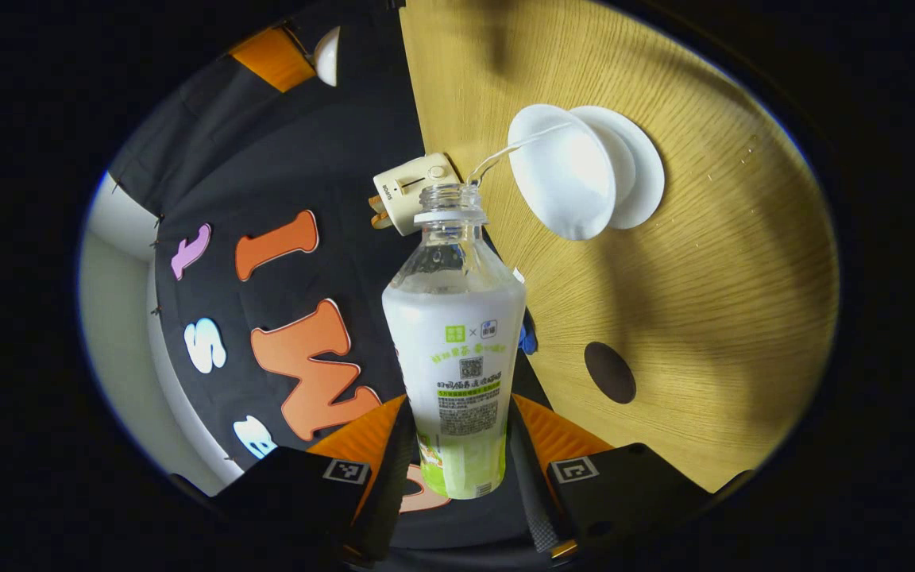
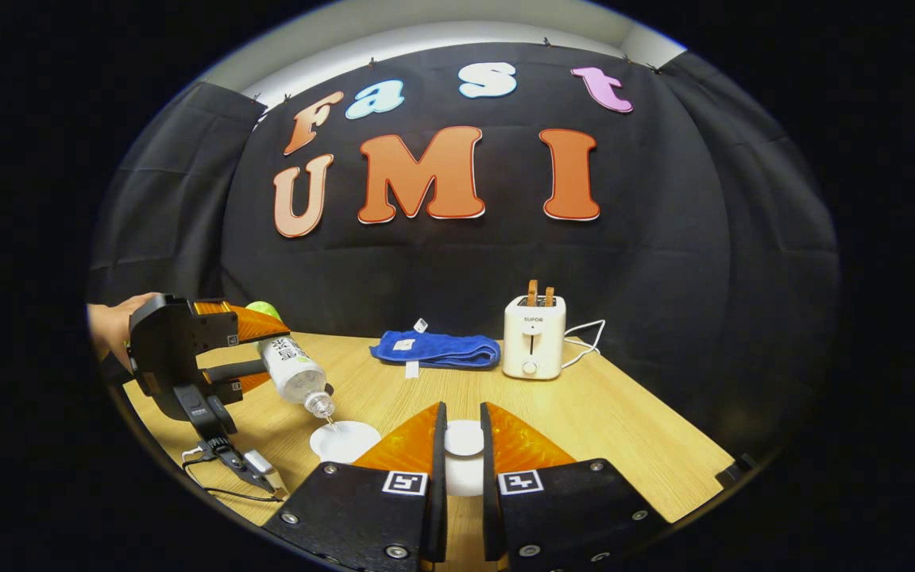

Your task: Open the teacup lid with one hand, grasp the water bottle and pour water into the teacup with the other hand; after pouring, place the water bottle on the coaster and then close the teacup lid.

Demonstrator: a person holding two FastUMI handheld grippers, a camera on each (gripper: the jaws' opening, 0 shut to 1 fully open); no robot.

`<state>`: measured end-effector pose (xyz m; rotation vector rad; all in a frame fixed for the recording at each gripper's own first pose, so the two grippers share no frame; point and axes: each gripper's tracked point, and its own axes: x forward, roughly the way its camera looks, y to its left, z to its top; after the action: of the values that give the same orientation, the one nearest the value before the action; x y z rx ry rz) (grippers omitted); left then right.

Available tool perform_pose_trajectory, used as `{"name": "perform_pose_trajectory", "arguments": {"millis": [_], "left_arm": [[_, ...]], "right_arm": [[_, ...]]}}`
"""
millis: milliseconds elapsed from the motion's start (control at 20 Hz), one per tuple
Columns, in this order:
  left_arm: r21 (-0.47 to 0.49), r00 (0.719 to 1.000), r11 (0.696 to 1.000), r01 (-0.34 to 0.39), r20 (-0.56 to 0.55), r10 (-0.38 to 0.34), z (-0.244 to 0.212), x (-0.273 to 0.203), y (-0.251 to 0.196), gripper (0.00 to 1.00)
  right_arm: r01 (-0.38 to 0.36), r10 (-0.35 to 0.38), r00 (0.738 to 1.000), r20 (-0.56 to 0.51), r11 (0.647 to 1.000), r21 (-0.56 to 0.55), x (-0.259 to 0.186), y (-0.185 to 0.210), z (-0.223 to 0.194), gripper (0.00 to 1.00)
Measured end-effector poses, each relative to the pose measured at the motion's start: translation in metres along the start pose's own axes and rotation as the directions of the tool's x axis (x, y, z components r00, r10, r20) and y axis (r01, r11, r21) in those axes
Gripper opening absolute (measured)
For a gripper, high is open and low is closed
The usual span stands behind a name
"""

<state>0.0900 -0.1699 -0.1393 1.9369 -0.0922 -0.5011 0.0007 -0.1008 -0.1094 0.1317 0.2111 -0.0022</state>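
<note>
Two grippers work: the left gripper squeezes the slippery, half-full bottle low down, tipping water into the cup mid-table, while the right gripper pinches the breakable lid.

A cream toaster stands upright at the back of the wooden surface, 2 brown slices poking from its slots; a white cord trails from its right side; a folded blue towel lies just beside it, to its left.
</note>
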Motion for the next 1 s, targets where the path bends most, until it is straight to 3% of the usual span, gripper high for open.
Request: {"name": "perform_pose_trajectory", "arguments": {"millis": [600, 1000], "left_arm": [[0.086, 0.999, 0.996, -0.02, -0.024, 0.022, -0.015, 0.009, 0.019, 0.69], [0.15, 1.0, 0.989, -0.004, -0.003, 0.004, 0.0, 0.014, 0.012, 0.68]], "right_arm": [[-0.012, 0.012, 1.0, 0.0, 1.0, -0.007, 0.001, 0.002, -0.004, 0.18], [-0.048, 0.048, 0.999, -0.012, 0.999, -0.007, -0.005, 0.008, -0.012, 0.18]]}}
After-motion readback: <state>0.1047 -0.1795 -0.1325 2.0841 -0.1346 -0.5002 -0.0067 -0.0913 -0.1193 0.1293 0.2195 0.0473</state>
